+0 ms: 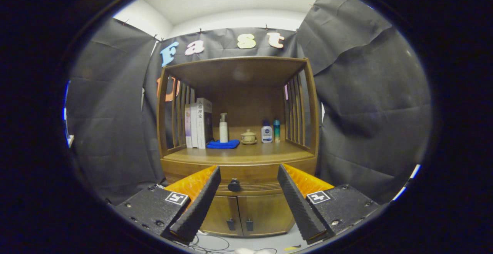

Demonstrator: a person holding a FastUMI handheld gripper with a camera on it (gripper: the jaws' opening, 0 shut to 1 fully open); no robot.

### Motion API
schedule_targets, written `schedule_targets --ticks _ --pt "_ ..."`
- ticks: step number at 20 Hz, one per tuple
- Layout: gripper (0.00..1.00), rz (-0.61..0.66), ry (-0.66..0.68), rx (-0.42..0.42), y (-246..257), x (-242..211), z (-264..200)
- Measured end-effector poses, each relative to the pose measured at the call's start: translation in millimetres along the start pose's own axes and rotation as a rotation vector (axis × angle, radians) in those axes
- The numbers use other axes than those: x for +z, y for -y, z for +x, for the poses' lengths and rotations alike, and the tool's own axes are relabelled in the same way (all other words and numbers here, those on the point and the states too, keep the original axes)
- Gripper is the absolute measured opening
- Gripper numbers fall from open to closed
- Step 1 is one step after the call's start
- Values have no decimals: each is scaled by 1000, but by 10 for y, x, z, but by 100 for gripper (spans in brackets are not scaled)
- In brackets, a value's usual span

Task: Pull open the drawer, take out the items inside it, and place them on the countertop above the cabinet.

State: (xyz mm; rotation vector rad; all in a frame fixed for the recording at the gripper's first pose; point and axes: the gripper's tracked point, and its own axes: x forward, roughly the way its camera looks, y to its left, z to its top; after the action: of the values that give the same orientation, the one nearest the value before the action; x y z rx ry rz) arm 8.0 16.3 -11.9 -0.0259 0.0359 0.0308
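Note:
A wooden cabinet (238,157) stands ahead of me against the booth's cloth wall. Its drawer (246,177) is closed, with a dark round knob (233,185) at its front. The knob lies beyond my fingertips, between the two fingers and nearer the left one. My gripper (248,173) is open and holds nothing. Above the drawer is the countertop (238,154), a wooden shelf under a roof with slatted sides. What the drawer holds is hidden.
On the countertop stand upright books (198,125), a white pump bottle (223,128), a blue cloth (222,144), a small lidded cup (248,137) and two small bottles (270,132). Two lower doors (248,215) with dark handles sit under the drawer. Cables (215,244) lie on the floor.

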Motion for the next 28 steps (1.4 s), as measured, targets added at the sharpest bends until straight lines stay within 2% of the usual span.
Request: schedule_targets --ticks 4,10,17,20,24,28 --pt "97 -20 10 13 -87 -45 244" --pt "97 -40 -8 8 -175 -302 872" --pt "97 -51 -102 0 -255 -1021 1705" --pt "97 -43 -169 4 -267 -1391 1855" --pt "86 -49 -185 15 -312 -1543 1998" --pt "65 -54 -186 2 -300 -1537 2060"
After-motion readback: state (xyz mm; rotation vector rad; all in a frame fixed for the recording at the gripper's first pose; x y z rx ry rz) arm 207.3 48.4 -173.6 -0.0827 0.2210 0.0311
